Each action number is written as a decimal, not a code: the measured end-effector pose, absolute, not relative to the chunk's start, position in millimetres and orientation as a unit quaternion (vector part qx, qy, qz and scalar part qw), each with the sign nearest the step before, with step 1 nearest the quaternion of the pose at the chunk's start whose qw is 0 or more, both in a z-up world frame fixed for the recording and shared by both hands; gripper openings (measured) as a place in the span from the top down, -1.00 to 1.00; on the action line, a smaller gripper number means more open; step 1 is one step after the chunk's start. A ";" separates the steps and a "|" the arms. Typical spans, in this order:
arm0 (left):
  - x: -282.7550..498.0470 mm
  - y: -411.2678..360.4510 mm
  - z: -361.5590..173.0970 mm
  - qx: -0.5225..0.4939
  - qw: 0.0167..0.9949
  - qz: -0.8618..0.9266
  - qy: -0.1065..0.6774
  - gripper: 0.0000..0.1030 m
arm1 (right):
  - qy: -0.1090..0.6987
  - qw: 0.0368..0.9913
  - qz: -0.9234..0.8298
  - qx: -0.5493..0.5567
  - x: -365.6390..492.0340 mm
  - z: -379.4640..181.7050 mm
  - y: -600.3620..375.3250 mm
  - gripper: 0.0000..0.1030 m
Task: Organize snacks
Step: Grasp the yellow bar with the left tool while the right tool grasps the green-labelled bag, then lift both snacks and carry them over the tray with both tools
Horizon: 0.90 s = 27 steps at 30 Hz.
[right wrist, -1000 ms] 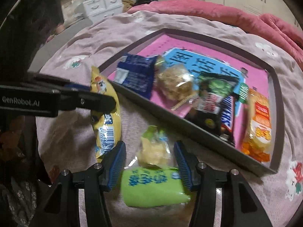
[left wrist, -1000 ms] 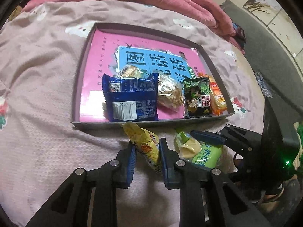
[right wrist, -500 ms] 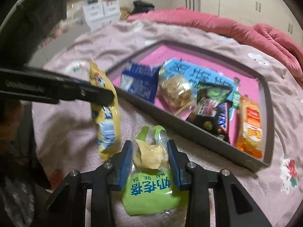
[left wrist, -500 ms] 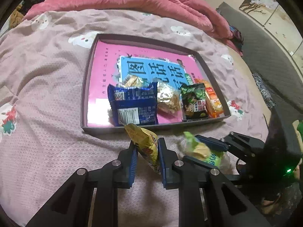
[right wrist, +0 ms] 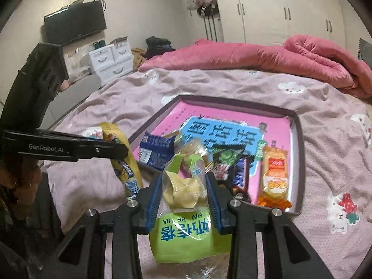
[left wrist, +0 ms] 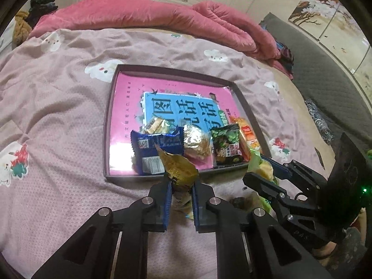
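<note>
Snacks: left gripper (left wrist: 181, 186) clamps a yellow packet (left wrist: 177, 167), right gripper (right wrist: 183, 186) clamps a green packet (right wrist: 186, 232), both just before the tray (left wrist: 107, 125).

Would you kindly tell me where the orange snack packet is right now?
The orange snack packet lies inside the tray, against its right wall in the right wrist view, at the right end of the row beside the dark chocolate bar.

pink tray (left wrist: 109, 125), green packet (right wrist: 183, 237), yellow packet (left wrist: 179, 167)
</note>
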<state>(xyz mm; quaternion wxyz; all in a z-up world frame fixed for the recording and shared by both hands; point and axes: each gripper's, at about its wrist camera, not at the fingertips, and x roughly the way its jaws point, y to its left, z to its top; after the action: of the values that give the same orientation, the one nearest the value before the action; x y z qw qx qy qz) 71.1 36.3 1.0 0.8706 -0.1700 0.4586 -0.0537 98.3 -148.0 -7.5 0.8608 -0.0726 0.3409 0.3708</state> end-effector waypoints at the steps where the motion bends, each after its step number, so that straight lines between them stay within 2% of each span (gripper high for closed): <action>1: 71.3 36.4 2.6 -0.171 0.872 -0.054 0.456 0.72 | 0.339 0.863 0.369 -0.069 99.7 -6.6 -149.3 0.27; 27: 109.0 8.7 37.2 -0.152 0.898 -0.073 0.406 0.72 | 0.297 0.899 0.322 -0.024 118.6 12.1 -175.7 0.27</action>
<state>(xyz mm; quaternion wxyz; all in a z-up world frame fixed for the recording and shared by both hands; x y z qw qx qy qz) 109.0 8.7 37.2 0.8980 -0.1524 0.4062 -0.0729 118.6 -175.7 12.1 0.8987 -0.0240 0.2973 0.3215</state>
